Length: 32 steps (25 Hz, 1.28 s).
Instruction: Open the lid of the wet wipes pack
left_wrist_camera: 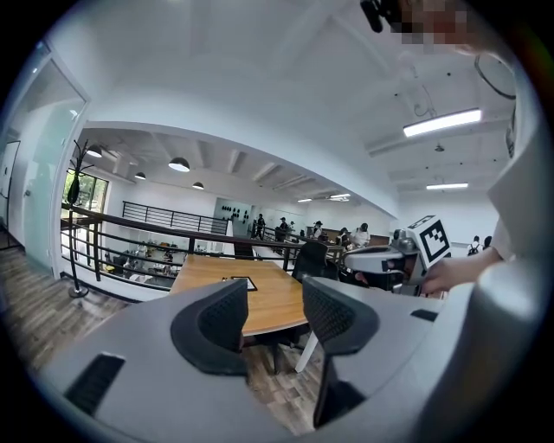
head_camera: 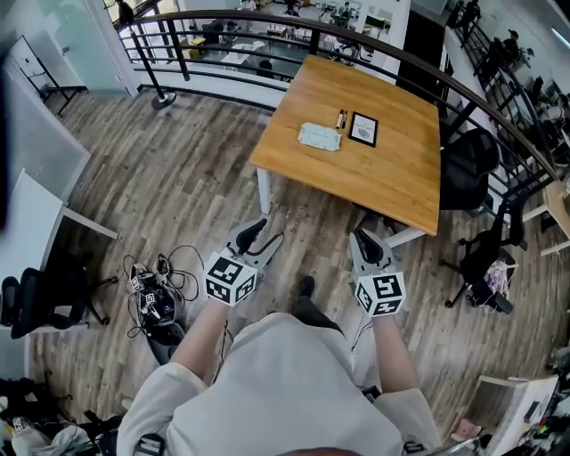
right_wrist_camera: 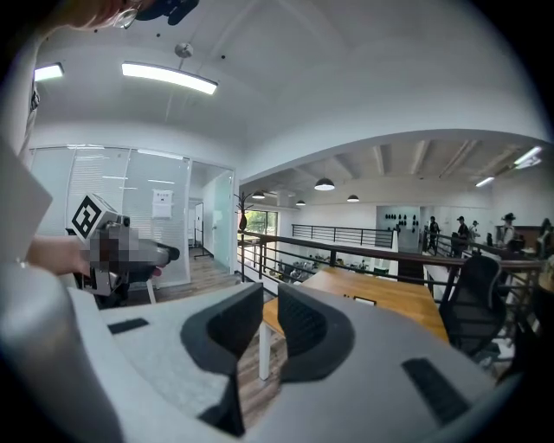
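Note:
The pale green wet wipes pack (head_camera: 320, 136) lies flat on a wooden table (head_camera: 392, 174) far ahead of me, with its lid down. Both grippers hang in the air over the wood floor, well short of the table. My left gripper (head_camera: 254, 233) (left_wrist_camera: 275, 313) is open, its jaws apart with nothing between them. My right gripper (head_camera: 363, 239) (right_wrist_camera: 269, 316) has its jaws almost together, also with nothing in them. Each gripper view shows the other gripper off to the side and the table (left_wrist_camera: 260, 298) (right_wrist_camera: 394, 294) beyond the jaws.
A black-framed card (head_camera: 363, 129) and a small dark item (head_camera: 341, 118) lie beside the pack. Black office chairs (head_camera: 468, 169) stand right of the table, and a dark railing (head_camera: 223, 18) runs behind it. Tangled cables and gear (head_camera: 156, 294) sit on the floor at left, next to a white desk (head_camera: 36, 232).

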Available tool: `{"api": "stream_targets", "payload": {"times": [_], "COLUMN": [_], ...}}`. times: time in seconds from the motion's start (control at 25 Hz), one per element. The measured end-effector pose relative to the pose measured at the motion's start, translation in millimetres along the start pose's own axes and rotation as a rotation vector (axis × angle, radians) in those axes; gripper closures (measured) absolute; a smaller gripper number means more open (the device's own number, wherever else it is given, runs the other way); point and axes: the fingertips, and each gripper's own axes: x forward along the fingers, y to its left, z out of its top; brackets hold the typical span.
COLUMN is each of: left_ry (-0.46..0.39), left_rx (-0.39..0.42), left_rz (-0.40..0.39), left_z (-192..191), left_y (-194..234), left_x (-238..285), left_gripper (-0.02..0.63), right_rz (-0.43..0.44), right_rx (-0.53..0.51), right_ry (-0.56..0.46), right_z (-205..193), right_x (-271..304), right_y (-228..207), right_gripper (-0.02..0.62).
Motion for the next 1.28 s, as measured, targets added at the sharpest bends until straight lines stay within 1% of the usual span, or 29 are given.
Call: {"api": "stream_targets", "payload": {"times": [0.28,0.52,0.76,0.96,1.28], "left_ry": [0.003,0.008,0.006,0.009,0.035], "left_rx": [-0.004,-0.011,-0.011,-0.013,-0.032], "left_rz": [0.02,0.034,0.069,0.094,0.103], "left_z": [11,23,36,39,38], "left_y": [23,39,54,62,72], "left_x": [46,102,153,194,239], "left_gripper": [0.41,0.41,0.41,0.41,0.41], "right_rz": [0.045,0.071,0.118,0.154,0.187], "right_rx": [0.003,-0.002,-0.007,-0.001,0.003], "right_ry": [0.012,0.023,0.029,0.035,0.059], "right_z": [3,6,10,6,-1], "right_x": [48,91,130,157,190], "right_y": [-35,-83,-126,-161,-196], "right_gripper": [0.557,0.557,0.557,0.554,0.551]}}
